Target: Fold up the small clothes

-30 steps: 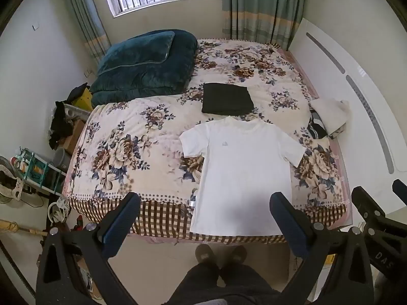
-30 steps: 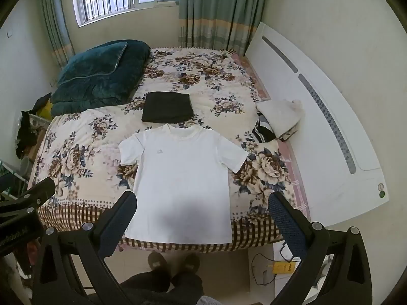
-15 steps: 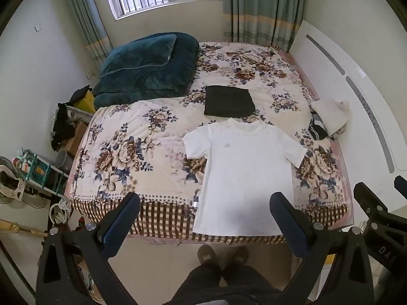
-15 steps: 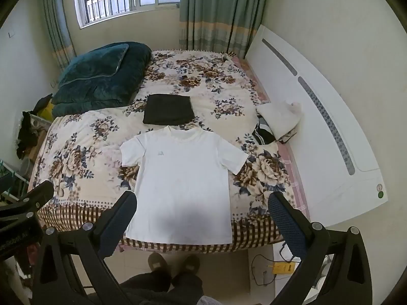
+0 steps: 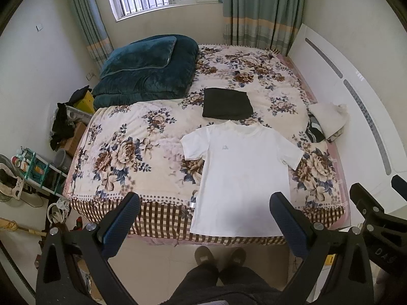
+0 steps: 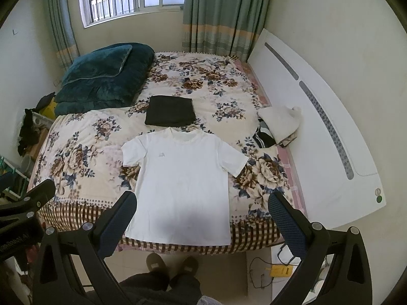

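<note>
A: Where's the white T-shirt (image 5: pixel 243 175)?
B: Flat on the bed (image 5: pixel 132 152), hem over its near edge.
A: Left gripper (image 5: pixel 203 217), right gripper (image 6: pixel 202 216)?
B: Both spread wide, empty, well above it. I'd pinch one sleeve and matching hem corner, folding lengthwise.

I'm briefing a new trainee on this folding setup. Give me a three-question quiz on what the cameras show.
1. True or false: the white T-shirt lies spread flat on the bed.
2. What lies just beyond the shirt's collar: (a) folded black garment, (b) teal quilt, (c) slippers?
3. Are the left gripper and right gripper open or shut?

Key: 1 true; 2 a; 3 both open, holding nothing.
</note>
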Demonstrator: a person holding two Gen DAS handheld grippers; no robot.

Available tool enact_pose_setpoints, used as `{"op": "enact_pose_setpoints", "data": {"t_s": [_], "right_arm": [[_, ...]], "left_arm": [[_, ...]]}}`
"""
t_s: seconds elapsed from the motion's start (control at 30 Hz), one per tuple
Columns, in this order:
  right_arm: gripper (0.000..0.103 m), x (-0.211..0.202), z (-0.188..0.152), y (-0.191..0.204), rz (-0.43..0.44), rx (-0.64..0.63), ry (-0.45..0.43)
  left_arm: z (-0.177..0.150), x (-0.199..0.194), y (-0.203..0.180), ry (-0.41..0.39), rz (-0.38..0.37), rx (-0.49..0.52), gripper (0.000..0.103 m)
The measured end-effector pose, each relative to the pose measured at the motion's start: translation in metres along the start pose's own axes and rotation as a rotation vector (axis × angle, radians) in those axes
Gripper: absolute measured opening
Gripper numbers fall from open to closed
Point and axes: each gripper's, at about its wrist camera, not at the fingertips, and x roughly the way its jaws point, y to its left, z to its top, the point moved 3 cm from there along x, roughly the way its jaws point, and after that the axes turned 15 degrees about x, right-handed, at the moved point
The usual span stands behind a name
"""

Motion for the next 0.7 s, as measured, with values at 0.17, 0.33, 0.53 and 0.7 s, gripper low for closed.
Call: {"op": "enact_pose_setpoints", "data": {"t_s": [0.17, 0.33, 0.53, 0.7], "right_arm": [[0.103, -0.0065, 0.0078, -0.0012, -0.001, -0.001, -0.003], [0.103, -0.0078, 0.0083, -0.0016, -0.002, -0.002, -0.007], [0.103, -0.0072, 0.0067, -0.0008, -0.004, -0.005, -0.009], [0.103, -0.0065, 0.0033, 0.001, -0.003, -0.004, -0.013]], "left_arm": [[0.0005, -0.0022, -0.0003, -0.002, 0.002, 0.001, 0.103], [-0.0008, -0.0002, -0.0005, -0.004, 0.0, -0.003, 0.103], [0.0034, -0.0068, -0.0033, -0.009, 0.002, -0.002, 0.103], [0.0041, -0.0083, -0.0061, -0.011, 0.004, -0.002, 0.103]]}}
